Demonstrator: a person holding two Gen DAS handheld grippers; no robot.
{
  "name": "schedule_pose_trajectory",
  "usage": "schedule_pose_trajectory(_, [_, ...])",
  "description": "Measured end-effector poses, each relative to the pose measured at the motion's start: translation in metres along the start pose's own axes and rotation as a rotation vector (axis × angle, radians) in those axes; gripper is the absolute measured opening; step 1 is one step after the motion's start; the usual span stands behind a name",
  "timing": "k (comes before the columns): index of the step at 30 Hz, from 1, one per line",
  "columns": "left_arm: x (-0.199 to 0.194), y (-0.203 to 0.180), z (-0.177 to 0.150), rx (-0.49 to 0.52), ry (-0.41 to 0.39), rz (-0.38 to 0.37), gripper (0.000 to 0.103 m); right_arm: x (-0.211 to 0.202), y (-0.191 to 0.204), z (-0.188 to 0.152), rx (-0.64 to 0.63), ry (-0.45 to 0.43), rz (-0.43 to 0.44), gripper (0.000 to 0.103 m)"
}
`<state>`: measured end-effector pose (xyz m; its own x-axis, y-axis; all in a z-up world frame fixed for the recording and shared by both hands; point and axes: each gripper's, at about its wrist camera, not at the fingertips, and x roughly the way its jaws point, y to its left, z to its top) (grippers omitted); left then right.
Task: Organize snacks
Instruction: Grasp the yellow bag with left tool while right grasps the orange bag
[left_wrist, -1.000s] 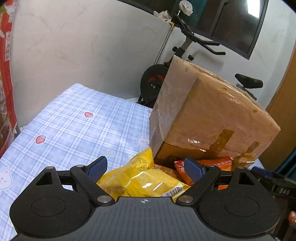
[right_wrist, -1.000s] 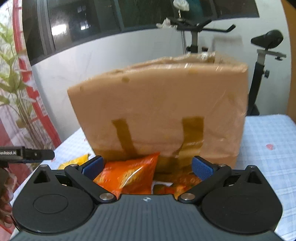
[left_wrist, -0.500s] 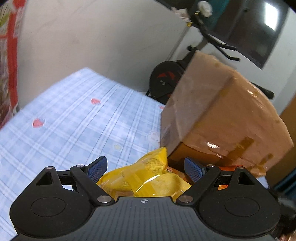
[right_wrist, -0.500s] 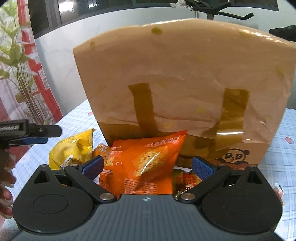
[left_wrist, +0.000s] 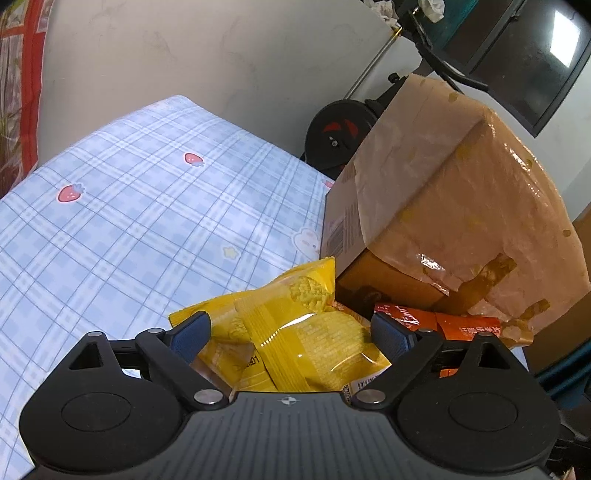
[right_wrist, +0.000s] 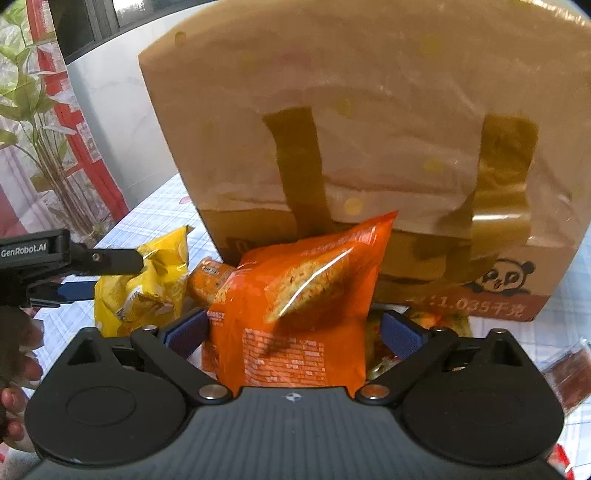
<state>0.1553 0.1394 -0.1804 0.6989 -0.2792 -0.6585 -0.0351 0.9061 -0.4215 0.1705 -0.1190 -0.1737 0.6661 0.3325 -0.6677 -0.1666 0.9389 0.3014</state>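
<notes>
A yellow snack packet (left_wrist: 295, 332) lies between the open fingers of my left gripper (left_wrist: 291, 332), in front of a taped cardboard box (left_wrist: 443, 206). It also shows in the right wrist view (right_wrist: 147, 284), with the left gripper (right_wrist: 74, 273) around it. An orange snack packet (right_wrist: 295, 306) stands between the open fingers of my right gripper (right_wrist: 293, 332), leaning against the box (right_wrist: 369, 129). Its edge shows in the left wrist view (left_wrist: 461, 325). More packets lie under and beside it.
The table carries a blue checked cloth (left_wrist: 129, 221) with strawberry prints. An exercise bike (left_wrist: 340, 136) stands behind the box near a white wall. A plant (right_wrist: 37, 129) and a red frame are at the left. A dark red packet (right_wrist: 569, 373) lies at the right.
Both grippers have moved down and closer to the packets and the box. The packets now sit deeper between the fingers. The jaws stay equally wide.
</notes>
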Motion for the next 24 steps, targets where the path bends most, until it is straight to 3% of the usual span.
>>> schedule_pose_trajectory(9, [0.008,-0.002,0.000,-0.011,0.044,0.017,0.099,-0.019,-0.009,-0.005,0.047,-0.040,0.009,0.065])
schedule_pose_trajectory(19, [0.020,-0.014,-0.007,0.031,0.049,0.053,0.103,-0.040,-0.025,-0.013,0.130,-0.092,-0.002,0.063])
schedule_pose_trajectory(24, [0.007,-0.022,-0.010,0.083,-0.003,0.077,0.084,-0.049,-0.030,-0.016,0.141,-0.120,0.017,0.062])
